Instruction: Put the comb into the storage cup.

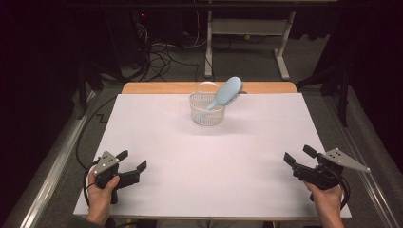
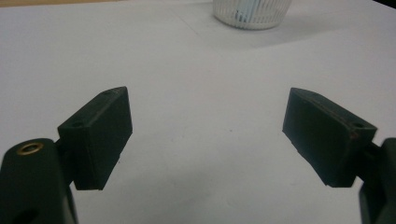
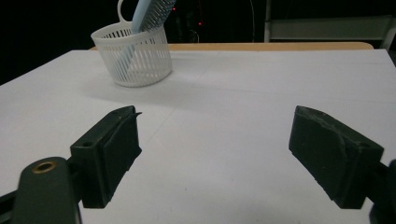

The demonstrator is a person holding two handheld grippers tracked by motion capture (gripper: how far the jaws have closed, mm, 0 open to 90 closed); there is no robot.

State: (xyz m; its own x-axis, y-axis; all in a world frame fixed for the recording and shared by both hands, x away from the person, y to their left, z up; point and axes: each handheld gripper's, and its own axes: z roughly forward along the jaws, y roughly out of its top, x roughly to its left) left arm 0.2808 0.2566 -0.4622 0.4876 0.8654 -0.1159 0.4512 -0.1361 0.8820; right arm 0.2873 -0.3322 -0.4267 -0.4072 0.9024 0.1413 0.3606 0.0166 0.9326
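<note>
A white slotted basket (image 1: 206,113) stands upright at the far middle of the white table. A light blue hairbrush (image 1: 223,95) leans in it, handle down, bristled head sticking out to the right. In the right gripper view the basket (image 3: 135,60) and the hairbrush (image 3: 147,14) sit far off at upper left. The basket's base (image 2: 252,14) shows at the top of the left gripper view. My left gripper (image 1: 132,161) rests open near the front left edge, held by a hand. My right gripper (image 1: 299,156) is open near the front right edge. Nothing lies between either pair of jaws.
The white table top (image 1: 209,166) lies on a wooden board (image 1: 157,88) that shows along its far edge. Beyond it are a grey floor with cables (image 1: 161,57) and a white metal frame (image 1: 247,28). Dark surroundings flank both sides.
</note>
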